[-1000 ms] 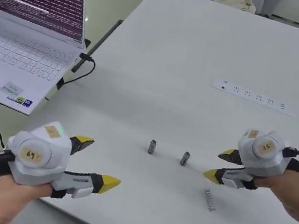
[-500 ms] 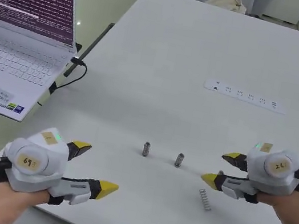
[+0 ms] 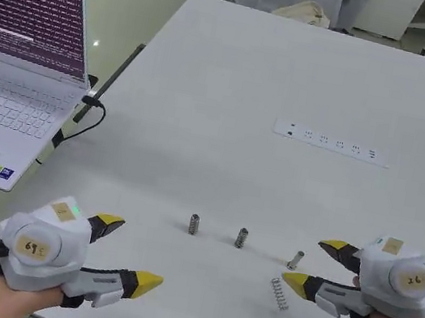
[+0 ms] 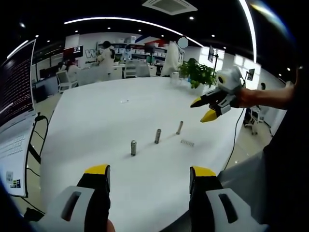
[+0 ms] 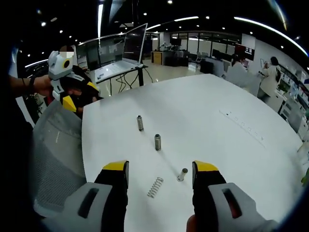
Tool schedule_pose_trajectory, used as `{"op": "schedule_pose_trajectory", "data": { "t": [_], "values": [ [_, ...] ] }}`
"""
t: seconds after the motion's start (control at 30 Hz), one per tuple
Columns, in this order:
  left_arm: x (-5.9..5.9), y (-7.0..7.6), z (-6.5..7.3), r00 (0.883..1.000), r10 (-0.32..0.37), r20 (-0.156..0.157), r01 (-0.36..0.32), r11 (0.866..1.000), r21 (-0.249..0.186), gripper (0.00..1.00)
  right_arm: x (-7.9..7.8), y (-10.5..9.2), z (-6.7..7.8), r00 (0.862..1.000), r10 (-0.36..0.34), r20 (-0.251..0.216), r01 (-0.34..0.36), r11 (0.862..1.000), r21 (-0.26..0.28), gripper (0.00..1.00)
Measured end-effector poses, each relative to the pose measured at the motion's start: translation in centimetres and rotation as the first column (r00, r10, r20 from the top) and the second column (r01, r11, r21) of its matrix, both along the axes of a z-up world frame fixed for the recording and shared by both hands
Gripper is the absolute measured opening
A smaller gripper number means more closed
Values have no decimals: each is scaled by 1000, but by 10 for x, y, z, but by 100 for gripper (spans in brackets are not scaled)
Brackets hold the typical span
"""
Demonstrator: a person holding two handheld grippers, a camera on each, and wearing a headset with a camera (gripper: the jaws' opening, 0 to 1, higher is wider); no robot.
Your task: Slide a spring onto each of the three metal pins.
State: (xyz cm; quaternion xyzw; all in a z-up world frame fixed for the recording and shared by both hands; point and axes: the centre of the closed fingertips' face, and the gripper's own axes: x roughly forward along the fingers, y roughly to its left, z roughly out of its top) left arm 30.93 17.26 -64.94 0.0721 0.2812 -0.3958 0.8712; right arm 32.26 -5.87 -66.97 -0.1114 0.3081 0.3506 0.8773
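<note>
Three short metal pins stand in a row on the white table: the left pin (image 3: 194, 223) and the middle pin (image 3: 241, 237) each carry a spring, and the right pin (image 3: 295, 260) is bare. A loose spring (image 3: 279, 293) lies flat just in front of the bare pin. My right gripper (image 3: 315, 265) is open, its yellow tips either side of the loose spring and bare pin (image 5: 182, 174), with the spring (image 5: 154, 187) near its left jaw. My left gripper (image 3: 127, 249) hangs open at the table's near left edge, well short of the pins (image 4: 133, 147).
An open white laptop (image 3: 16, 58) with a dark terminal screen sits at the left on a separate stand, with a black cable (image 3: 84, 116) hanging beside it. A white power strip (image 3: 331, 142) lies farther back on the table. A grey mesh chair back (image 5: 55, 159) is by the near edge.
My right gripper has dropped lower and nearer to me, uncovering the bare third pin. The head camera tilted, shifting the scene left and down. The left gripper has barely moved.
</note>
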Motion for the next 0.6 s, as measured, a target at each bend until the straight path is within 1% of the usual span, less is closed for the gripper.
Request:
{"op": "schedule_pose_trajectory", "data": {
  "t": [0.17,0.23,0.3,0.43,0.6],
  "values": [
    [0,-5,0,1000,-14,0,14,1000,-1,62,-14,-5,0,999,-31,-4,31,999,13,53],
    [0,-6,0,1000,-17,-1,17,1000,-1,62,-19,-8,1,999,-49,-1,49,998,26,54],
    [0,-7,0,1000,-21,-1,21,1000,-2,62,-25,-11,0,998,-69,-11,70,996,47,56],
    [1,-9,-1,999,-32,-4,32,999,0,62,-36,-16,-2,995,-99,-14,100,993,60,58],
    [3,-12,-2,999,-42,-5,42,999,1,62,-48,-17,-3,991,-133,-25,135,987,82,61]
  ]
}}
